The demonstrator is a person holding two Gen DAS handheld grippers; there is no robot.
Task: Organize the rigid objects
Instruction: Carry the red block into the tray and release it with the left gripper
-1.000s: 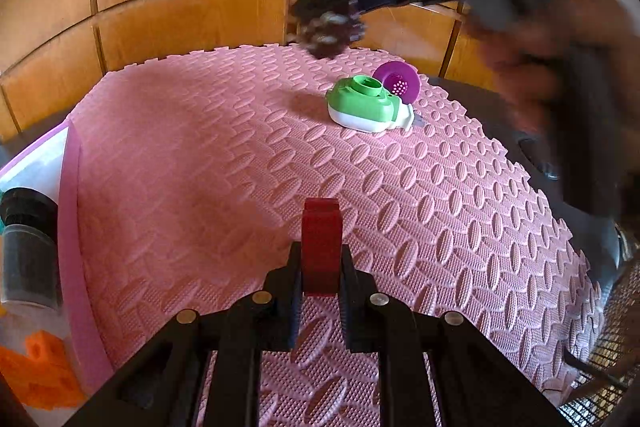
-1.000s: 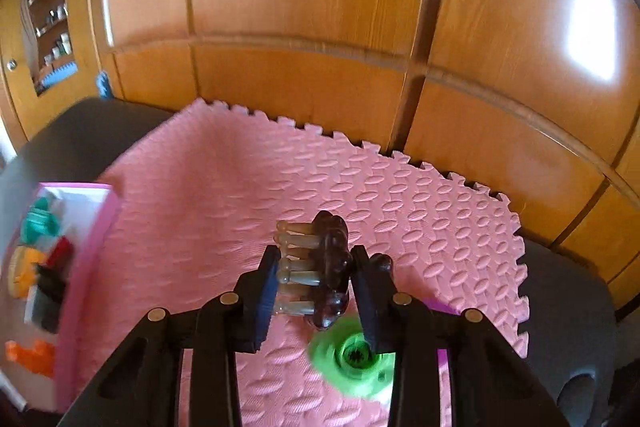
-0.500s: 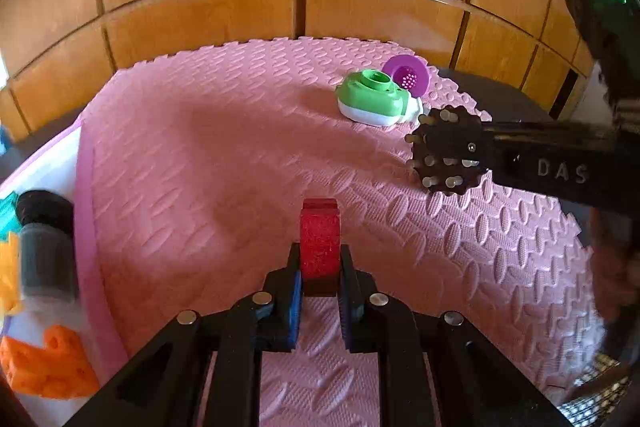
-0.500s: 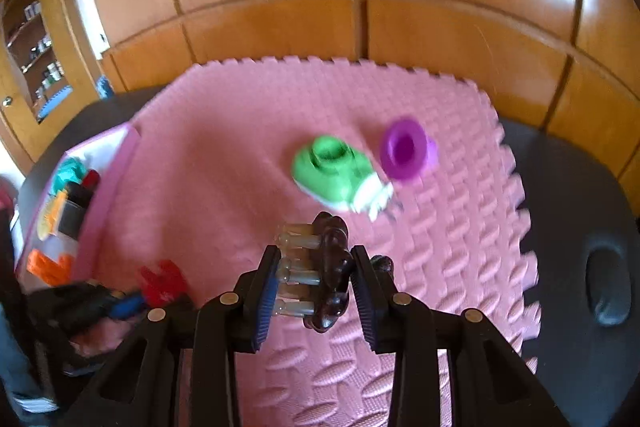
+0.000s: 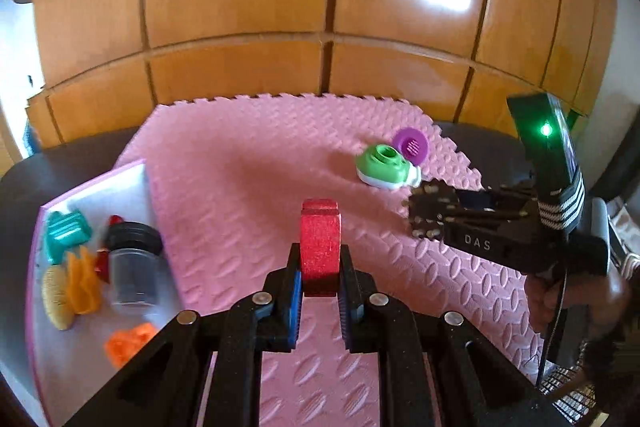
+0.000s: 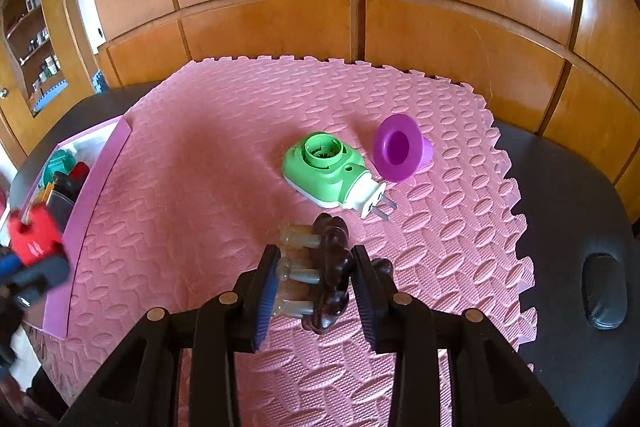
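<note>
Here the left gripper [image 5: 319, 281] sits at the bottom centre of its own view, fingers pinching a red block [image 5: 320, 247] that stands upright between the blue pads, over the pink mat [image 5: 240, 195]. At the left edge of that frame is a pink-rimmed tray [image 5: 132, 169] holding a teal piece [image 5: 66, 233], a dark-lidded jar [image 5: 134, 267], orange pieces [image 5: 128, 341] and a yellow textured thing [image 5: 56, 301], all close together. Right of centre the right gripper [image 5: 426, 213] reaches in from the frame's right edge, carried by a hand [image 5: 576, 303].

In the right wrist view the right gripper [image 6: 314, 279] is at the bottom centre, its fingers clamped on a dark brown brush [image 6: 328, 273] with pale pegs pointing to the frame's left. Just above it on the mat [image 6: 200, 187] lies a green plug-in device [image 6: 324, 169], prongs toward the lower right, and just beside that, to the right, a purple funnel [image 6: 400, 149] on its side. The two may touch; I cannot tell. At the left edge the red block [image 6: 34, 235] appears blurred near the tray [image 6: 100, 167].
</note>
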